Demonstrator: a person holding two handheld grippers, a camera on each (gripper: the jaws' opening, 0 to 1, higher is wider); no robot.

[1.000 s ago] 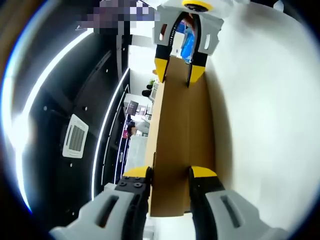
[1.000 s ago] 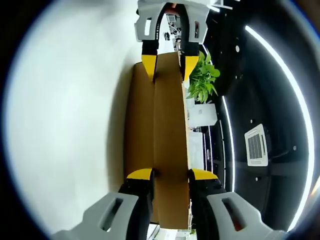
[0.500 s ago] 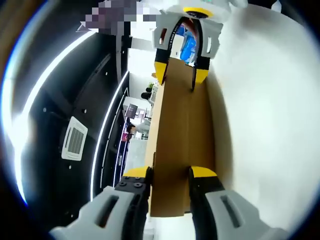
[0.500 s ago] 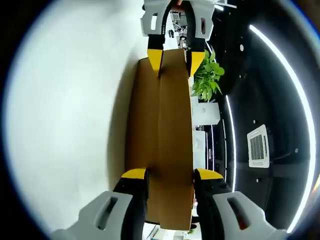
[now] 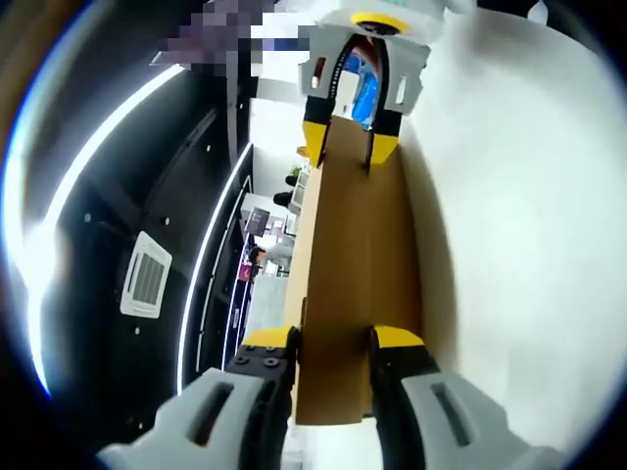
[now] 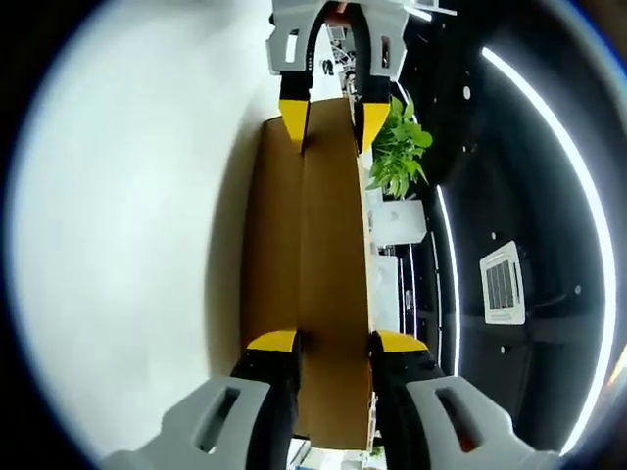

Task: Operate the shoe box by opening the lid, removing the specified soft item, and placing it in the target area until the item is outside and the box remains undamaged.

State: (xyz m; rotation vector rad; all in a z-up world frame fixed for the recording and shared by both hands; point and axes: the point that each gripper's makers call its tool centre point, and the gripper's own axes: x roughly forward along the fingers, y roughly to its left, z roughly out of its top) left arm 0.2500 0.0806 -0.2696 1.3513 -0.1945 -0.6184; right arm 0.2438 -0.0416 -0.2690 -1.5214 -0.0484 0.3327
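The soft item cannot be seen, and it cannot be told from these views whether it is inside the box. The box (image 5: 353, 284) is plain brown cardboard, smooth and matte, with straight edges; in the left gripper view it runs as a long narrow panel from the left gripper (image 5: 333, 343) away to the right gripper (image 5: 345, 145) at its far end. The near edge of the box sits between the yellow-tipped jaws of the left gripper, and both tips touch its sides, so this gripper is pinching the box. In the right gripper view the box (image 6: 313, 264) shows two faces that meet in a long straight crease, one face a little darker than the other. The right gripper (image 6: 331, 345) clamps the near end in the same way, with its yellow tips pressed on both sides, and the left gripper (image 6: 326, 110) holds the far end. Whether the lid is a separate piece or where it meets the body is hard to make out. Beside the box is a white, smooth table (image 5: 519, 245), on which the box casts a soft shadow. On the other side, behind the box, a green leafy plant (image 6: 400, 152) stands, partly cut off by the cardboard edge, and a dark ceiling with curved light strips (image 6: 549, 147) and a square vent (image 6: 502, 284) is seen.
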